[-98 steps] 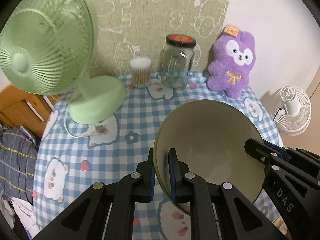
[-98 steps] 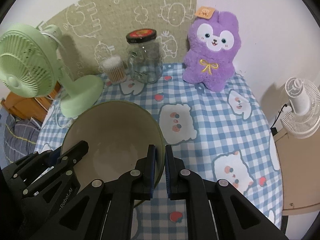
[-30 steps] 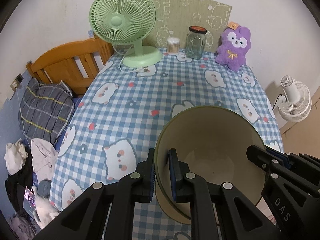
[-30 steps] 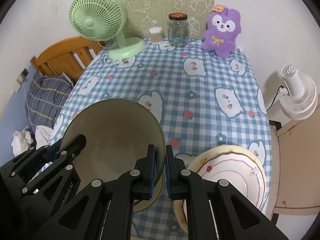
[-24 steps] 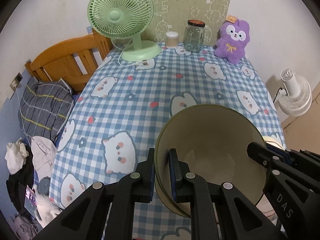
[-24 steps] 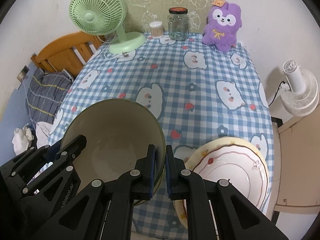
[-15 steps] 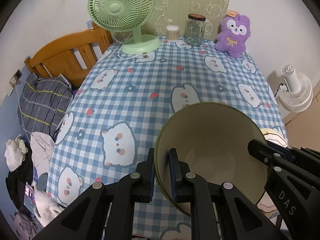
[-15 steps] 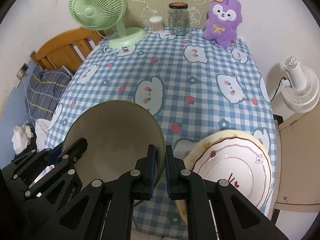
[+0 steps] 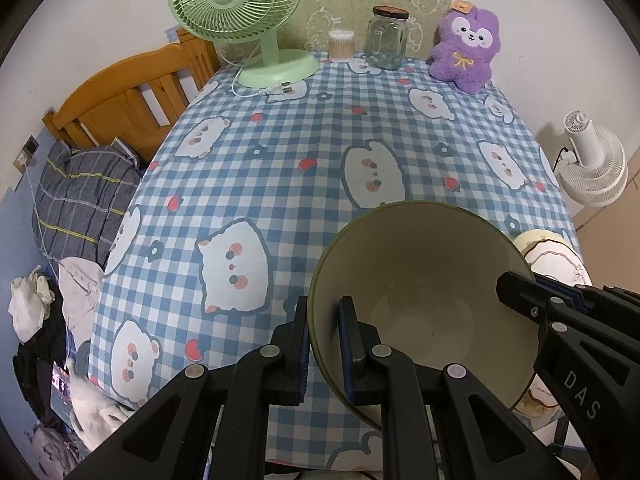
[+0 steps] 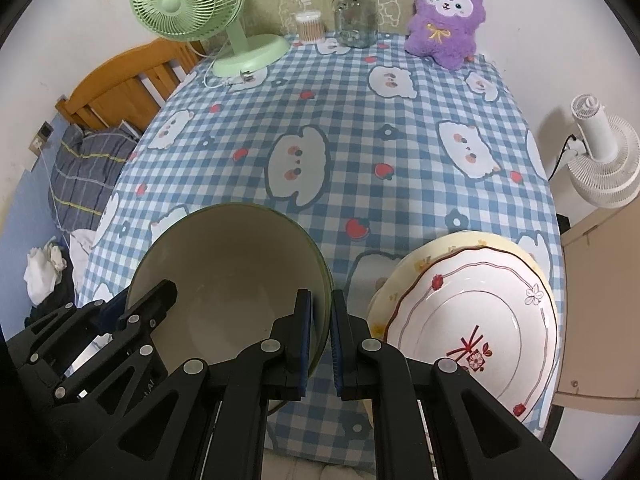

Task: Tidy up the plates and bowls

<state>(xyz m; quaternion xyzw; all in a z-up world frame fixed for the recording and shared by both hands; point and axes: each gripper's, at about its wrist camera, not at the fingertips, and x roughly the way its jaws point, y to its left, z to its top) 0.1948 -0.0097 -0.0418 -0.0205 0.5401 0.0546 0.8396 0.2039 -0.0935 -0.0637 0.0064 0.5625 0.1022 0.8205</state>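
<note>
A large olive-green bowl (image 9: pixel 420 280) with a pale inside is held above the near edge of the table by both grippers. My left gripper (image 9: pixel 323 312) is shut on its left rim. My right gripper (image 10: pixel 320 308) is shut on its right rim; the bowl also shows in the right wrist view (image 10: pixel 228 276). A stack of plates, a white one with a red rim line on top (image 10: pixel 472 320), sits at the near right corner of the table; its edge shows in the left wrist view (image 9: pixel 552 256). What lies under the bowl is hidden.
The table has a blue checked cloth (image 9: pixel 320 152). At its far end stand a green fan (image 9: pixel 240 12), a cotton-swab cup (image 9: pixel 341 45), a glass jar (image 9: pixel 387 43) and a purple plush (image 9: pixel 466 48). A wooden bed (image 9: pixel 132 96) is left, a white fan (image 9: pixel 592 168) right.
Both grippers have carried the bowl back from the far end of the table to the near edge and a little lower. The plate stack has come into view beside it.
</note>
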